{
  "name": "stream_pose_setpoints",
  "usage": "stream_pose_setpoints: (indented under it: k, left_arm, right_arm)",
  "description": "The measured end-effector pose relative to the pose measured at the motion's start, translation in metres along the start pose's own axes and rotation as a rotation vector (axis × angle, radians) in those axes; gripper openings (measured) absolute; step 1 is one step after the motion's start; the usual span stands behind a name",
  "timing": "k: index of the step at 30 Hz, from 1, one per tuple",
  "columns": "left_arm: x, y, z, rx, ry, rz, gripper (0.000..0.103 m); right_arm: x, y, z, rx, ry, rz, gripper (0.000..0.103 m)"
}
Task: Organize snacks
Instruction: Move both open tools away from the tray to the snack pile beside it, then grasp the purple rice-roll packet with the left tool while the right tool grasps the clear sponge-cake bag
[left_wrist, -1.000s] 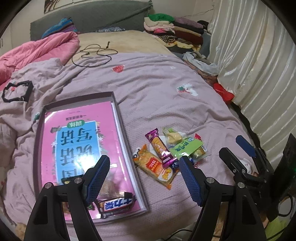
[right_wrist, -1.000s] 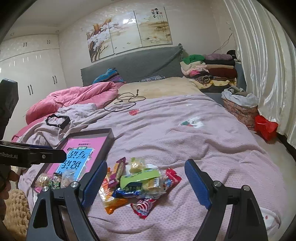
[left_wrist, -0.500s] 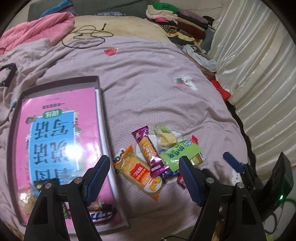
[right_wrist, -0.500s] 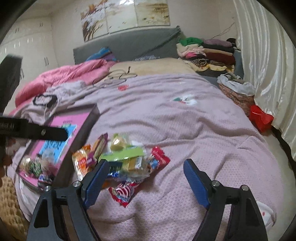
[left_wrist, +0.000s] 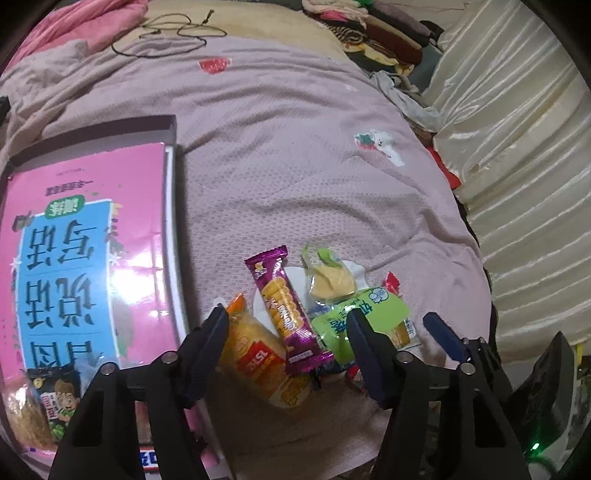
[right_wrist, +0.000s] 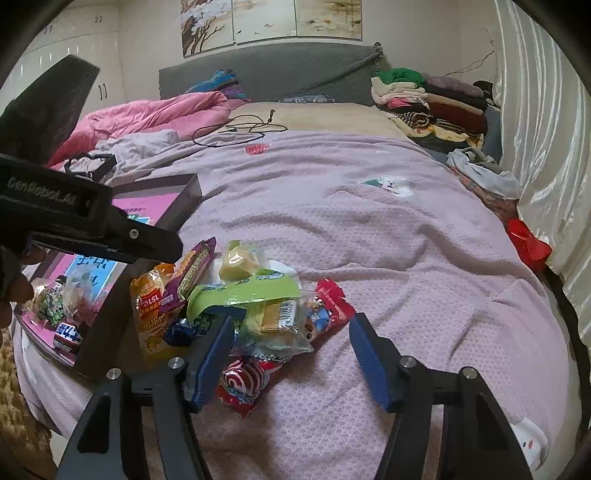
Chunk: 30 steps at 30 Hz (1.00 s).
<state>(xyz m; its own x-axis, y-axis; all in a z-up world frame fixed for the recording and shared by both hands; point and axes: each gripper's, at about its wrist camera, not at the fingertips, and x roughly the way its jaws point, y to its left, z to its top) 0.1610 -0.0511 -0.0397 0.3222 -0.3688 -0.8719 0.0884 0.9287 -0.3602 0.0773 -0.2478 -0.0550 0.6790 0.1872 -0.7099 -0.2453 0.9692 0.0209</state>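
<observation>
Snacks are lying in one loose pile on the lilac bedspread (right_wrist: 388, 236), at about 6 o'clock in both wrist views. Six or seven packets are showing in it, though overlaps are making an exact count uncertain: an orange cake packet (left_wrist: 264, 360), a purple biscuit bar (left_wrist: 286, 314), a green-labelled packet (left_wrist: 360, 314), a clear pouch with a yellow piece (left_wrist: 330, 278), a small blue candy (right_wrist: 181, 328), a red packet (right_wrist: 330, 299) and a red-and-white swirl packet (right_wrist: 242, 378).

One shallow grey box (left_wrist: 168, 127) is sitting at 9 o'clock of the pile, lined with a pink book cover (left_wrist: 85, 236). Three or four snacks are resting in its near end, among them a green pea packet (left_wrist: 55, 400) and a chocolate bar (right_wrist: 68, 332).

Two grippers are working here. The left gripper (left_wrist: 288, 347) is hanging over the pile, its jaws just having been closing, with the orange and purple packets between them but not visibly pinched. The right gripper (right_wrist: 290, 350) is likewise about half open, jaws just having been closing, straddling the swirl packet and the clear wrappers without pressing them
</observation>
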Motion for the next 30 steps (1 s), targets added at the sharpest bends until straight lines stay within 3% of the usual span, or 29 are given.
stream_pose_setpoints:
  k: [3,8,15,24,28,30]
  left_arm:
    - [0.009,-0.001,0.004,-0.005,0.024,0.0,0.056]
    - [0.021,0.0,0.007,-0.027,0.058,-0.001,0.055]
    - [0.034,0.006,0.009,-0.053,0.087,0.011,0.037]
    - [0.042,0.007,0.008,-0.059,0.081,0.013,0.035]
    - [0.042,0.006,0.008,-0.067,0.07,-0.009,0.024]
    - [0.039,0.007,0.006,-0.072,0.06,-0.017,0.024]
  right_arm:
    - [0.003,0.004,0.0,-0.019,0.003,-0.002,0.063]
    - [0.004,0.009,0.002,-0.046,-0.011,-0.006,0.06]
    - [0.01,0.015,0.001,-0.083,-0.006,-0.016,0.053]
    - [0.021,0.02,0.004,-0.111,-0.008,-0.026,0.043]
    - [0.023,0.017,0.005,-0.096,-0.008,-0.025,0.039]
    - [0.02,0.014,0.006,-0.084,-0.018,-0.034,0.037]
